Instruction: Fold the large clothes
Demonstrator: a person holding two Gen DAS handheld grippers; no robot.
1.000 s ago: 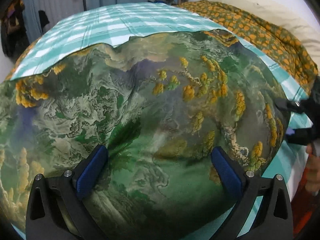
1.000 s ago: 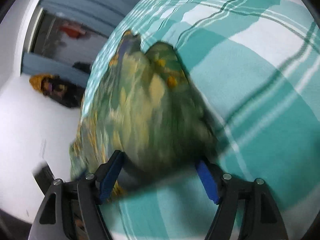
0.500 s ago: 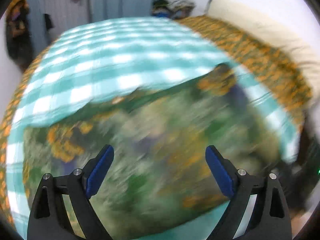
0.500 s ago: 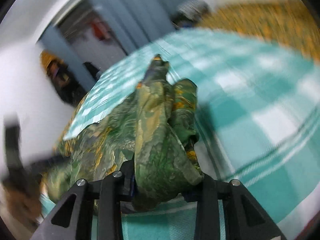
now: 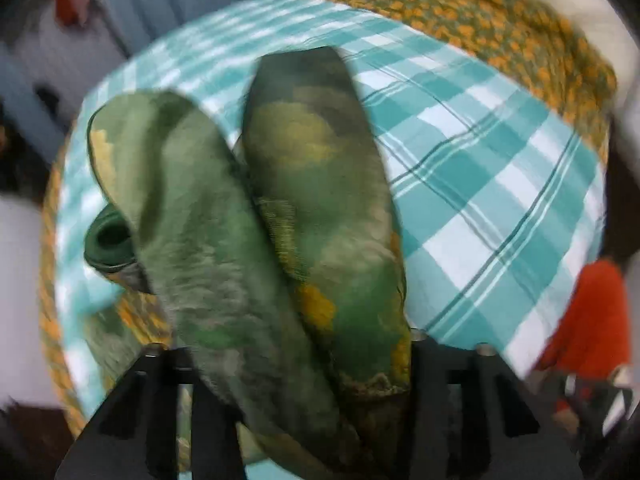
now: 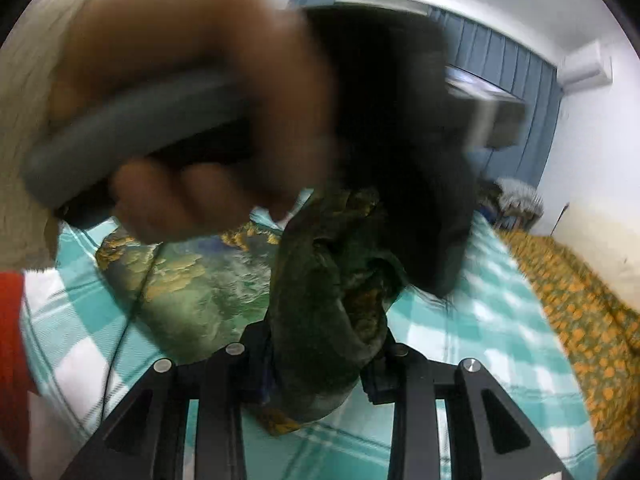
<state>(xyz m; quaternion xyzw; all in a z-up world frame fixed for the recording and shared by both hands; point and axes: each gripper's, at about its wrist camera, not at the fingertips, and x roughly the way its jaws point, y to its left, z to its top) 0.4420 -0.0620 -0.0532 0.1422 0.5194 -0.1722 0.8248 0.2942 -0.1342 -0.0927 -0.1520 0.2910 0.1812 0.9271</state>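
**Me:** Status: both grippers are clamped on the garment (image 5: 304,216). Left gripper (image 5: 296,364) has its jaws closed onto a thick bunch of the green printed cloth. Two long folds run forward from the jaws, side by side, over the checked bedsheet (image 5: 480,184).

**Reviewer:** And the right one?

**Me:** Right gripper (image 6: 320,364) is also pinched onto a gathered wad of the same cloth, jaws close together with fabric packed between them. The wad rises upright from the jaws. The rest of the garment lies spread flat on the sheet behind and to the left in that view (image 6: 192,280).

**Reviewer:** Is anything blocking the view?

**Me:** Yes. In the right wrist view my left hand (image 6: 192,120) fills the upper left, wrapped round the other gripper's grey handle (image 6: 132,132). It's blurred, and the dark gripper body beside it hides where the cloth goes.

**Reviewer:** What about the surroundings?

**Me:** There's an orange-flowered blanket (image 5: 500,36) along the far right edge of the bed, touching the sheet. Blue curtains (image 6: 512,68) are on the back wall. A red patch (image 5: 592,320) shows low on the right in the left wrist view, but it's too blurred to identify. The left frame is smeared, so I can't tell how the hem lies.
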